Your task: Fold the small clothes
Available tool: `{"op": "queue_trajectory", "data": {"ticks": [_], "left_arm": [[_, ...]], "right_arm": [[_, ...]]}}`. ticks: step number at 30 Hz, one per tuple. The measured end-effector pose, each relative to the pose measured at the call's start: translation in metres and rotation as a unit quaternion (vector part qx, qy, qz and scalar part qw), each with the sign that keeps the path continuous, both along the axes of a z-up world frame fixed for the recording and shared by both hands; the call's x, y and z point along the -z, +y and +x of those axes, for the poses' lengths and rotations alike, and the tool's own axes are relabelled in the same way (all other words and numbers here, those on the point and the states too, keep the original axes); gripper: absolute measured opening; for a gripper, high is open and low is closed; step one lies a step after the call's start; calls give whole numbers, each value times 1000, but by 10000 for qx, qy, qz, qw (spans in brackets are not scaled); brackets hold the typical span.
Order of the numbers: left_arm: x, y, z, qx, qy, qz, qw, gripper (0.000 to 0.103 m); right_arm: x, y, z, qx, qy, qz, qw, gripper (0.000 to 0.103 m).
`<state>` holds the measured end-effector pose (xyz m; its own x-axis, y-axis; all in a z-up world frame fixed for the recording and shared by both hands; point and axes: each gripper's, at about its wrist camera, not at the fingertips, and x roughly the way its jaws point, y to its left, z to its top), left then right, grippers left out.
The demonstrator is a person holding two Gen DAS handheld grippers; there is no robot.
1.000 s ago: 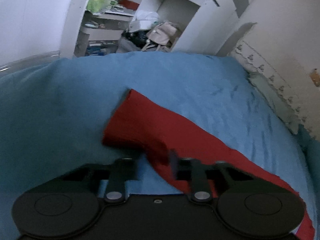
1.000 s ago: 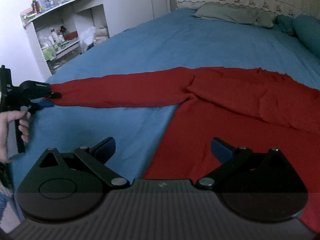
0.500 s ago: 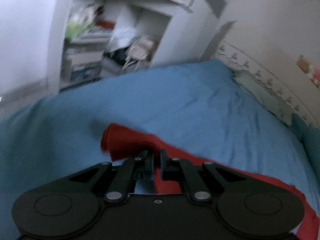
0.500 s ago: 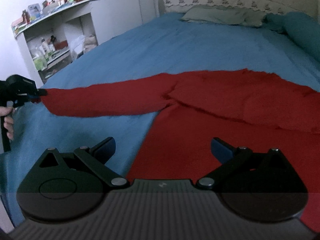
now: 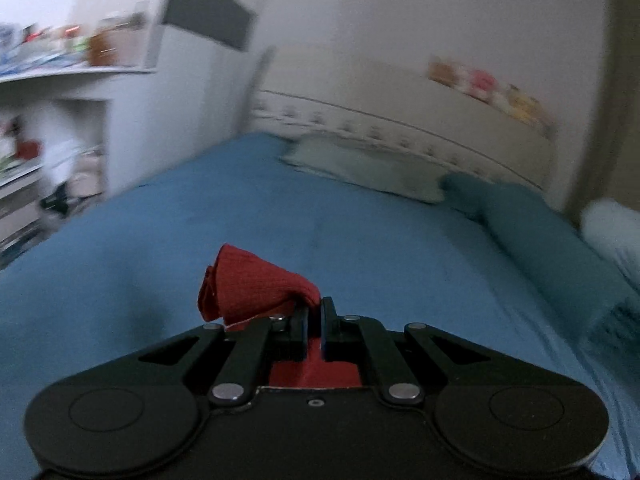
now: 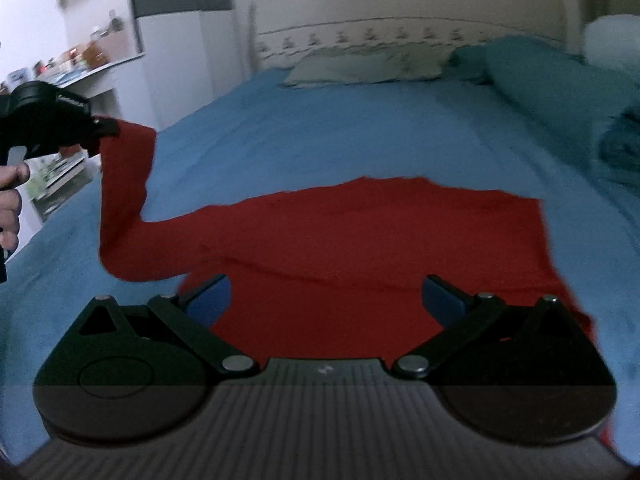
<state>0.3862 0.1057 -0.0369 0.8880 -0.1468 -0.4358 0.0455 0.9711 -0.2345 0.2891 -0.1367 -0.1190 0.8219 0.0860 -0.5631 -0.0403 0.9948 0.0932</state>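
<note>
Rising off the blue bedspread [image 6: 360,128], the red garment's sleeve [image 6: 124,184] is now being lifted by the left gripper [image 5: 315,312], pinching its cuff; a second ago it lay flat. The garment's body [image 6: 380,248] is lying spread, under the right gripper [image 6: 325,300], its jaws spread. Probably starting the sleeve fold.

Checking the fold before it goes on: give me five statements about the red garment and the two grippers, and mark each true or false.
1. The left gripper is shut on the sleeve of the red garment. True.
2. The right gripper is clamped on the garment's body. False: its jaws stand wide open, with nothing between them.
3. The sleeve's end is lifted off the blue bedsheet. True.
4. The garment's body hangs in the air. False: it lies spread on the bedsheet.
5. The garment covers the pale pillow. False: the pillow lies at the headboard, well apart from it.
</note>
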Motion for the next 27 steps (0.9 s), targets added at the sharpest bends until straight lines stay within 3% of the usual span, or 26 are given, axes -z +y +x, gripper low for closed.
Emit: {"op": "queue_trajectory", "data": {"ticks": [6,13,21,25,27], "left_arm": [[10,-105,15,761,49,164,9970,5],[65,-194,35,1308,478,349,9896,5],[151,-233,41,1626,1231,770,9760,6],[162,-235,37,1682,1212,806,9749,8],[156,-232,36,1746,1199,759,9744,14]], "right_arm": [[-4,-76,-11,511,-61,29,9987,103],[16,-140,-18,872,77,-75,9961,103],[46,-174,-26,1055,370,-35,9937,103],[53,-175,-26,1055,444,16,9934,103],[52,-173,-23,1037,447,8,9936,103]]}}
